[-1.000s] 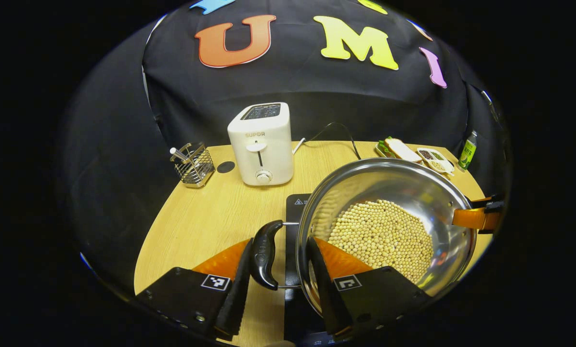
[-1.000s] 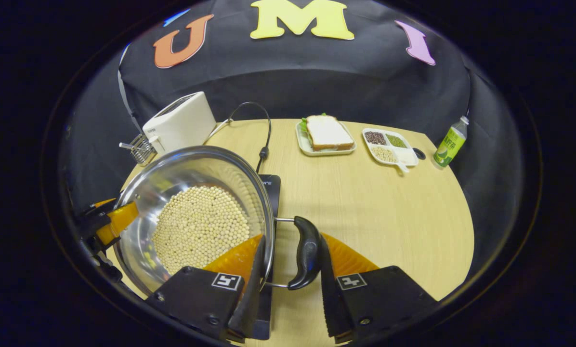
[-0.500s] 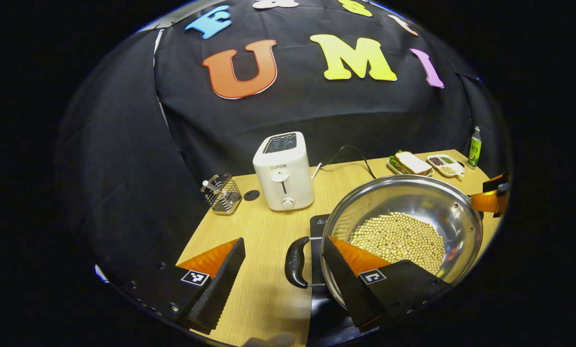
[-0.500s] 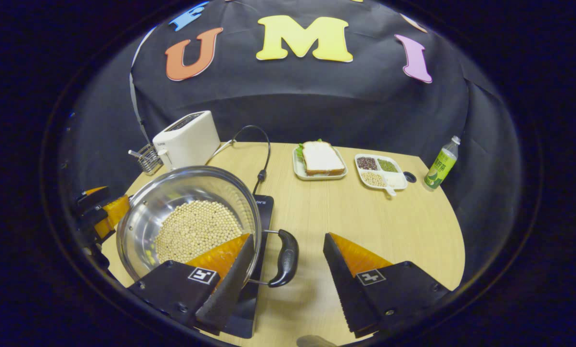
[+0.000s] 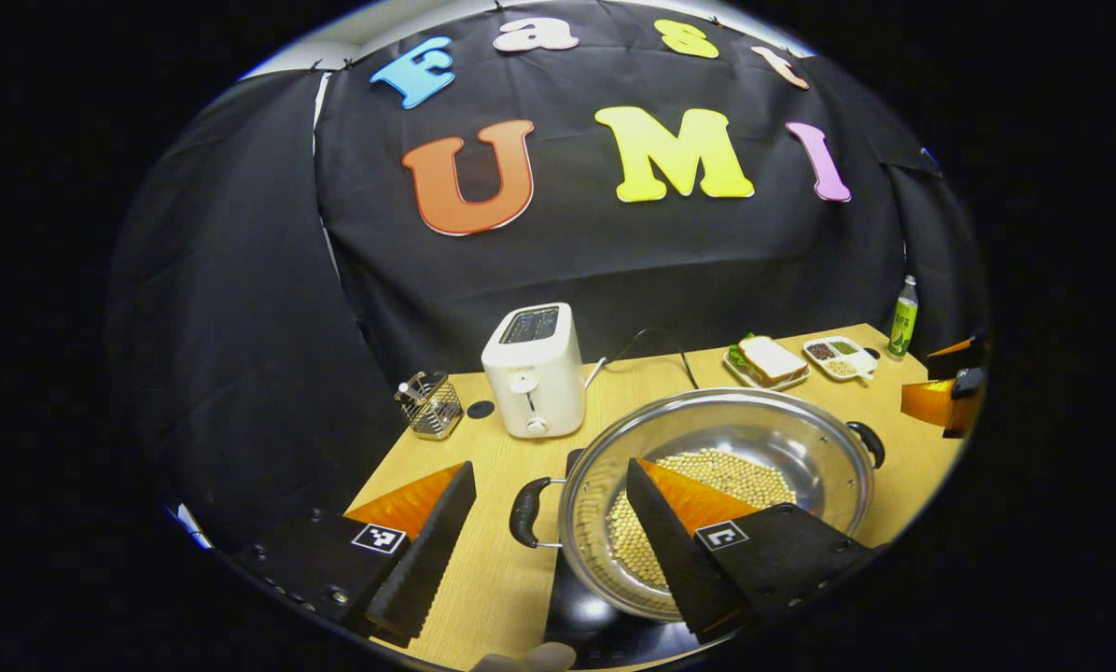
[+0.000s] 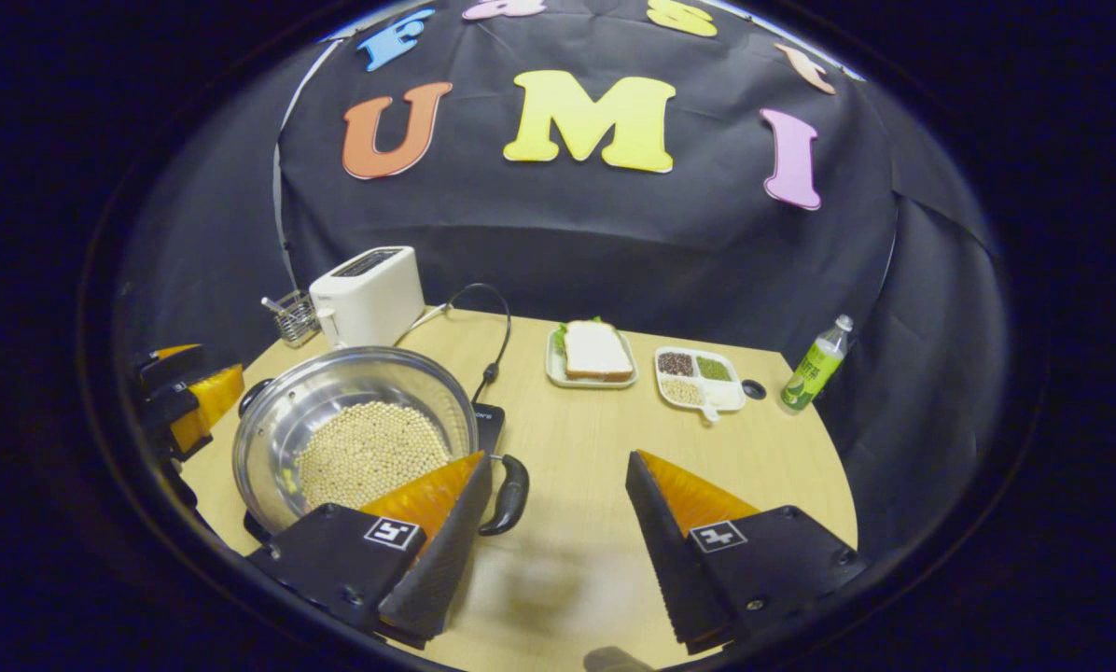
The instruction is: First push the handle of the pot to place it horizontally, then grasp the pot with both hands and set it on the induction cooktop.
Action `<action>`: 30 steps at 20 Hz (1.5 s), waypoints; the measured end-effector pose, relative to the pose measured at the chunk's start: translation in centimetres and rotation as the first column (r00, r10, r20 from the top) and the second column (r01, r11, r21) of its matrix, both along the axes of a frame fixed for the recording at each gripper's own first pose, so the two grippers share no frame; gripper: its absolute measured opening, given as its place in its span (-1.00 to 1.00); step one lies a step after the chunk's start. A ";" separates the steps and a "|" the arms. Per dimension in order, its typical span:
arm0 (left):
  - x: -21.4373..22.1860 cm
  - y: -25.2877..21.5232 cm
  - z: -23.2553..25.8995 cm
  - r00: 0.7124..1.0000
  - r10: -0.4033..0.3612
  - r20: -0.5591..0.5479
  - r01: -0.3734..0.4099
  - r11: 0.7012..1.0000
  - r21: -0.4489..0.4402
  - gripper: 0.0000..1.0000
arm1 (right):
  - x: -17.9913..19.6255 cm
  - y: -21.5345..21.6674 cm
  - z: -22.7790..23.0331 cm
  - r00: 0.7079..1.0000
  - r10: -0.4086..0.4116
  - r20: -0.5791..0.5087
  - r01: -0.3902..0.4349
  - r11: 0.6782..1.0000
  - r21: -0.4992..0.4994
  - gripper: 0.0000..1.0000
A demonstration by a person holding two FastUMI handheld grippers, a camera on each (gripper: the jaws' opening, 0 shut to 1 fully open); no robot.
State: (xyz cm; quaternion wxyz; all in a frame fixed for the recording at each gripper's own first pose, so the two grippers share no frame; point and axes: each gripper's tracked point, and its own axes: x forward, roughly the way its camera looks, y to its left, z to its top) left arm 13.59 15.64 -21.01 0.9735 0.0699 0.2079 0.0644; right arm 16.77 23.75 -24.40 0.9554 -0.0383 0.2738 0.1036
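The pot [image 5: 717,499] of beans sits on the cooktop [image 5: 595,625] on the counter [image 6: 754,467]. Both grippers, left [image 5: 551,551] and right [image 6: 558,551], have jaws wide apart, holding nothing. They should lift away slowly, clear of the handles.

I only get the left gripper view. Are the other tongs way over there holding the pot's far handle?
Observer: No. In the right gripper view the right tongs are wide open and pinch nothing.
Operator: So where is that handle?
Observer: The black handle sits in the open gap, close beside one finger and free of it.
Operator: And where does the black wire go behind the pot?
Observer: The cord comes down to the back corner of the cooktop, which peeks out next to the pot.
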 end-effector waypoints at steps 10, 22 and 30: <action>-5.8 -10.6 12.4 0.978 -0.074 0.196 0.080 0.996 -0.026 0.93 | -6.7 -7.0 9.9 0.981 0.046 0.190 -0.053 0.998 0.031 0.81; -14.9 -24.2 28.1 0.892 -0.135 0.430 0.161 0.987 -0.024 0.92 | -14.9 -23.3 26.2 0.886 -0.054 0.461 -0.005 0.992 0.124 1.00; -17.1 -25.0 29.9 0.888 -0.072 0.454 0.108 0.993 -0.054 0.92 | -17.7 -29.6 27.9 0.861 -0.122 0.493 0.045 0.985 0.166 0.99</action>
